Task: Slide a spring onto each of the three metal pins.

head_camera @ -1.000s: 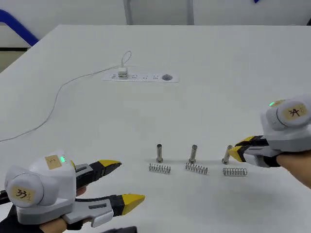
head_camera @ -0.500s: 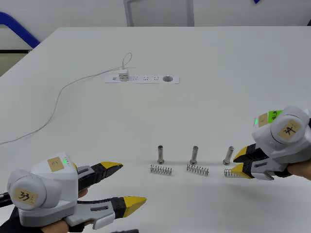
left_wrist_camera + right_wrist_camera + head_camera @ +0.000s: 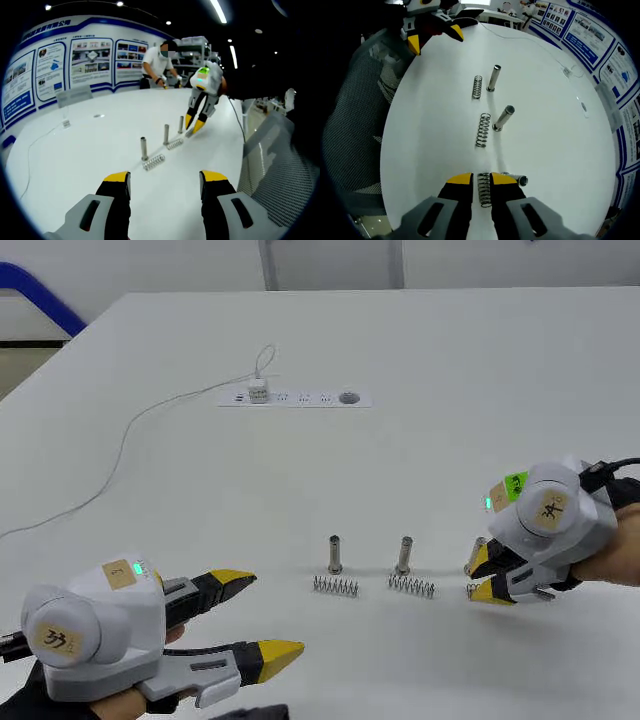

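Three metal pins stand upright in a row on the white table: left pin [image 3: 335,553], middle pin [image 3: 404,554], and right pin [image 3: 516,179], which is half hidden behind my right gripper in the head view. A spring lies in front of each: left spring [image 3: 335,586], middle spring [image 3: 411,586], right spring [image 3: 484,189]. My right gripper [image 3: 481,181] is down on the table, its yellow fingertips closed in against both sides of the right spring. My left gripper [image 3: 262,618] hovers open and holding nothing at the front left, well short of the pins.
A white power strip [image 3: 295,398] with a plugged-in charger lies at the back, its cable [image 3: 120,440] trailing off to the left. A person [image 3: 160,67] stands beyond the far table end. A grey mesh chair back [image 3: 355,100] sits off the near table edge.
My right gripper has dropped and tilted down onto the right spring, its fingertips now on either side of it. The left gripper has barely moved.
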